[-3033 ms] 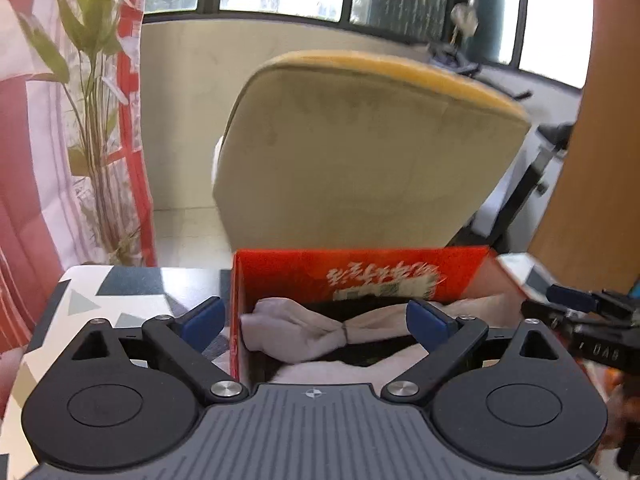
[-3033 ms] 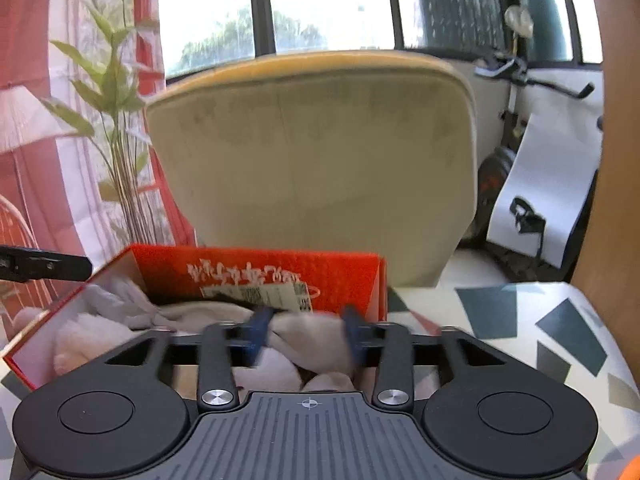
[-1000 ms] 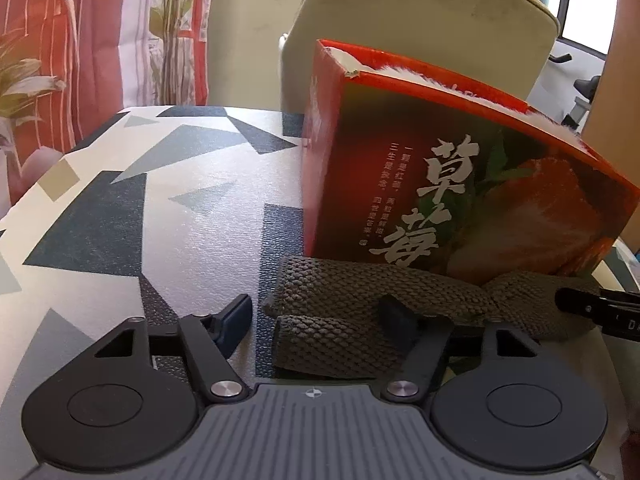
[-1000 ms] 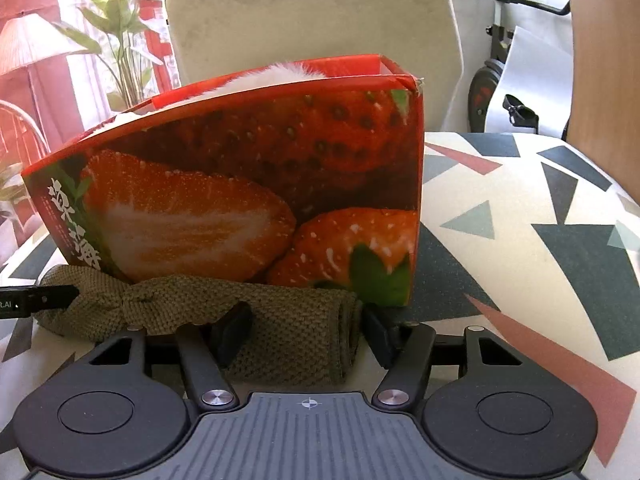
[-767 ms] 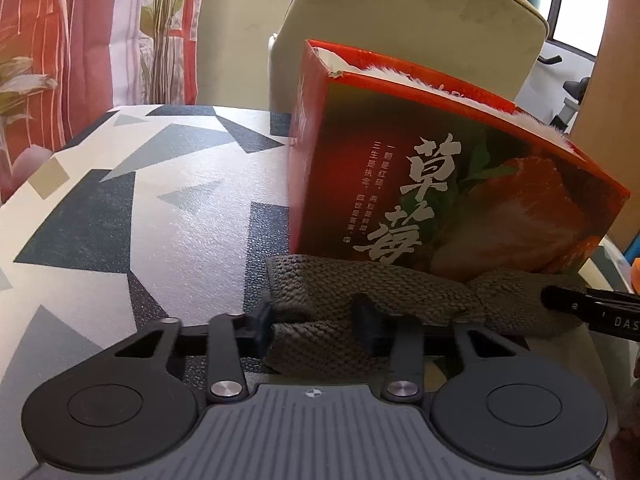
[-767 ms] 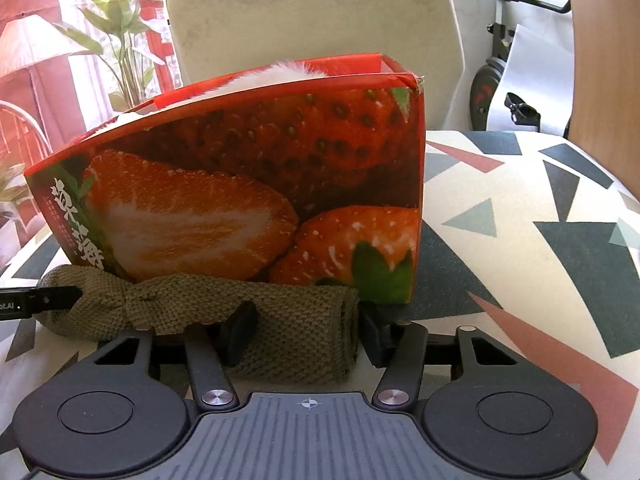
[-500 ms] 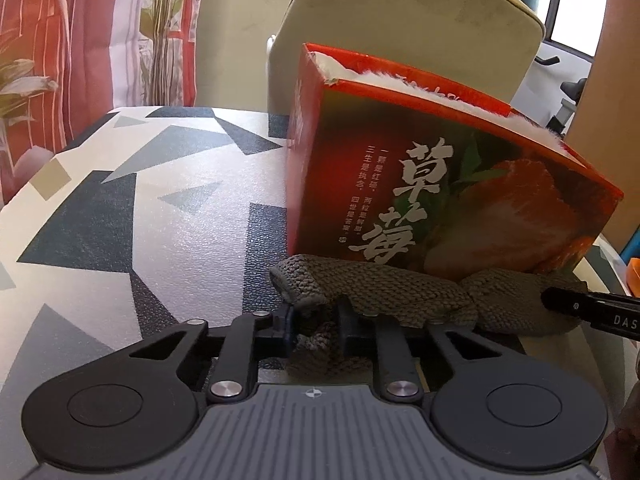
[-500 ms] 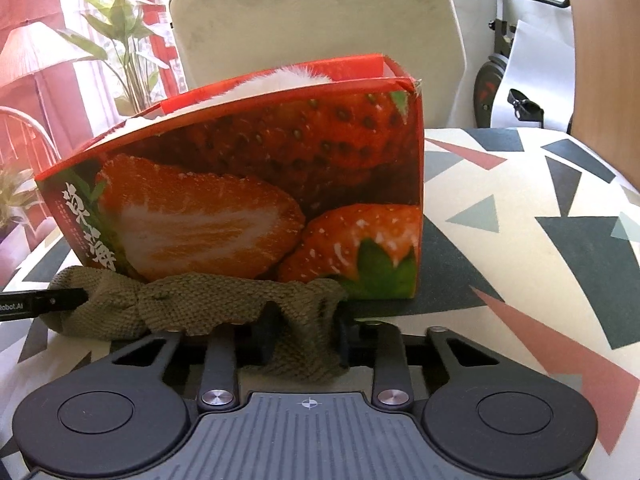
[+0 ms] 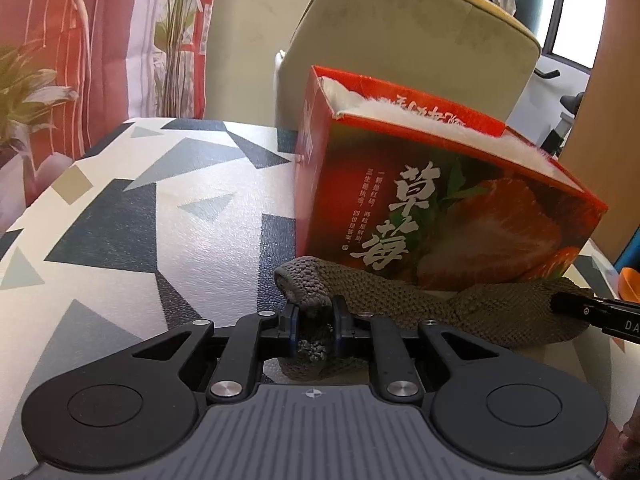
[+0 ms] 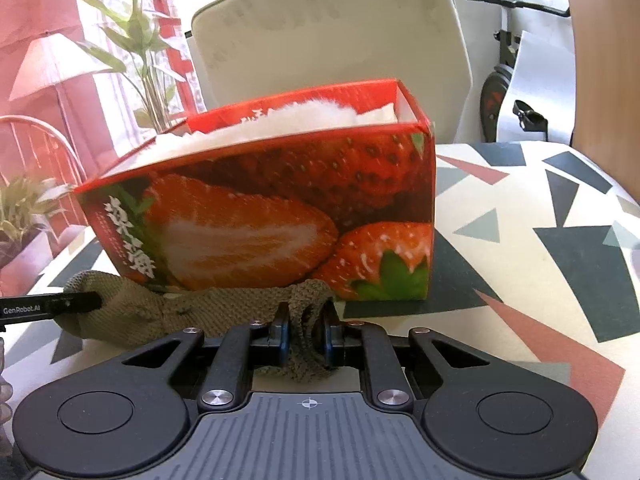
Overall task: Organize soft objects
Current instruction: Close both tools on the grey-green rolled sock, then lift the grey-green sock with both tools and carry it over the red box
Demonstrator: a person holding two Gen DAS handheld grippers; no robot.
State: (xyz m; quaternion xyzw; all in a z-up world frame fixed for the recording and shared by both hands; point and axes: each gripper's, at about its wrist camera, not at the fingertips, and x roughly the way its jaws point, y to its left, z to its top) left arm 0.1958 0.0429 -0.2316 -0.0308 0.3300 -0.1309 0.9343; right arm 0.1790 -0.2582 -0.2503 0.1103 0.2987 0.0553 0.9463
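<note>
Both tools had just closed: the left tool [image 9: 314,326] and the right tool [image 10: 303,336] each pinched an end of the olive knit cloth [image 9: 440,304], bunching it and raising it a little off the desk [image 9: 120,216]. That probably readied it for lifting. At twelve o'clock, just behind the cloth, stood the strawberry box [image 10: 280,208], white soft things already inside.

Looks like a home living or dining room: padded chair [image 10: 332,36] straight ahead beyond the patterned table [image 9: 132,216], houseplant [image 10: 140,60] and lamp [image 10: 48,64] off left, exercise bike [image 10: 504,76] right.
</note>
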